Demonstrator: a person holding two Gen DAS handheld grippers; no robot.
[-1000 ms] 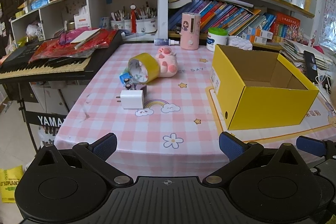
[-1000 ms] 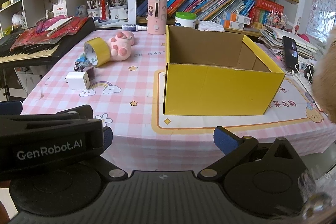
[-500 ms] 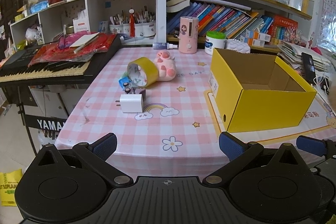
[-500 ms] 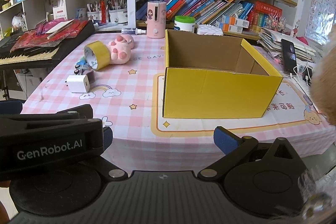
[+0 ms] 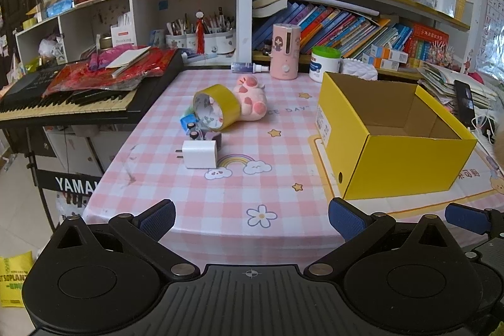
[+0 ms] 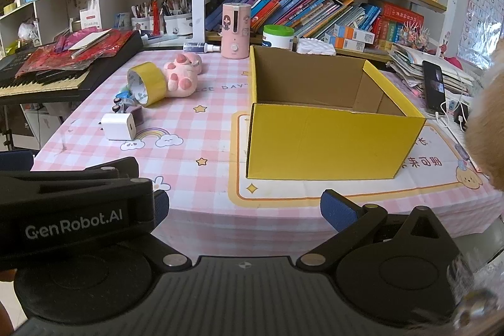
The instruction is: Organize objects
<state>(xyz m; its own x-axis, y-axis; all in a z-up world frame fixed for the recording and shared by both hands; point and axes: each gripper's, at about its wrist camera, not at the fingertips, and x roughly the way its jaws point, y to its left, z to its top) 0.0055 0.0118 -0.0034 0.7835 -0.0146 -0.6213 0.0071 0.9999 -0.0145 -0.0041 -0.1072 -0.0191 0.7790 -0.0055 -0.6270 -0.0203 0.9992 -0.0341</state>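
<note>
An open, empty yellow cardboard box (image 5: 390, 153) (image 6: 330, 144) stands on the right of the pink checked table. To its left lie a white charger plug (image 5: 200, 154) (image 6: 119, 126), a yellow tape roll (image 5: 215, 111) (image 6: 147, 83), a pink plush toy (image 5: 250, 98) (image 6: 182, 74) and small blue and purple items (image 5: 192, 128). My left gripper (image 5: 252, 214) is open and empty at the table's near edge. My right gripper (image 6: 244, 207) is open and empty in front of the box.
A black keyboard (image 5: 72, 103) piled with red packets stands left of the table. A pink dispenser (image 5: 285, 51), a green-lidded jar (image 5: 324, 63) and a small spray bottle (image 5: 249, 67) sit at the back edge. Bookshelves stand behind. A phone (image 6: 434, 87) lies at right.
Both grippers have drawn back and risen slightly; the table objects look smaller and farther. Nothing on the table has moved.
</note>
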